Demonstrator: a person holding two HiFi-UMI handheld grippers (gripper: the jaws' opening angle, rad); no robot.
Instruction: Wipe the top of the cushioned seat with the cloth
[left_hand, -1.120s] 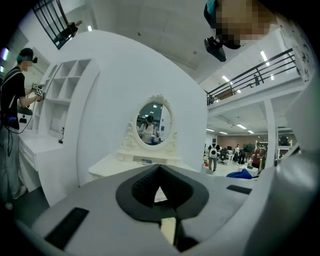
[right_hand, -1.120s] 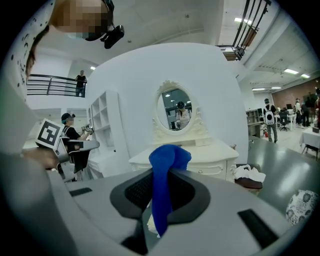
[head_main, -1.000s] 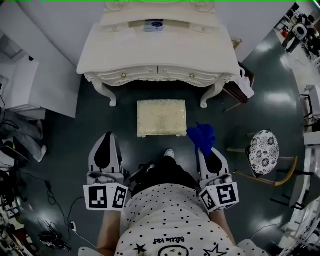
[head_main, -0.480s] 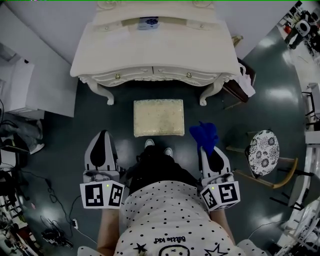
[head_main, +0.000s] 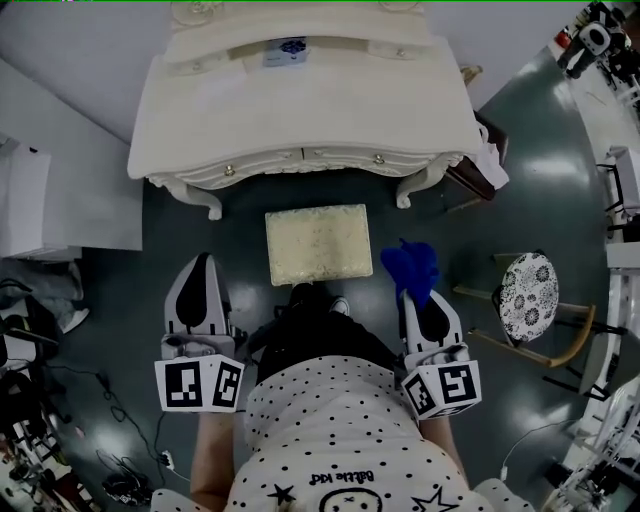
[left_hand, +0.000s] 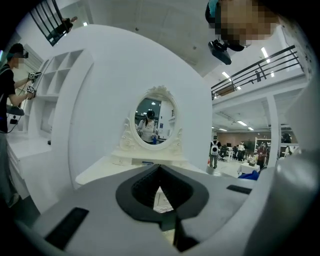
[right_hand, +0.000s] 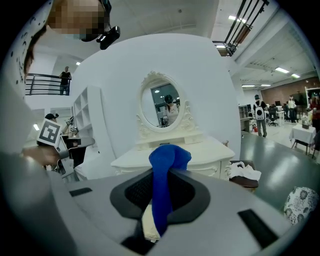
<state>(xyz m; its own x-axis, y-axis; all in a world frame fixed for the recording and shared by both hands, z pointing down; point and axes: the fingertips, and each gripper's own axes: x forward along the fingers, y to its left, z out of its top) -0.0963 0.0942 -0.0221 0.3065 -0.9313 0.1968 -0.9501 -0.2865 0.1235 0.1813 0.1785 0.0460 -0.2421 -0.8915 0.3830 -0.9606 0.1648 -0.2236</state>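
Note:
The cushioned seat, a cream rectangular stool, stands on the dark floor in front of the dressing table, just ahead of the person's feet. My right gripper is held to the right of the seat and nearer to me, shut on a blue cloth that bunches up above its jaws. In the right gripper view the cloth hangs between the jaws of that gripper. My left gripper is held left of the seat, shut with nothing in it; its jaws point at the mirror.
A cream dressing table with an oval mirror stands behind the seat. A round patterned chair is at the right, a brown stool with white fabric at the table's right corner. White shelving and floor cables lie left.
The person has stepped forward, so the feet now stand right at the seat's near edge. Both grippers keep their pose, and the cloth stays in the right one.

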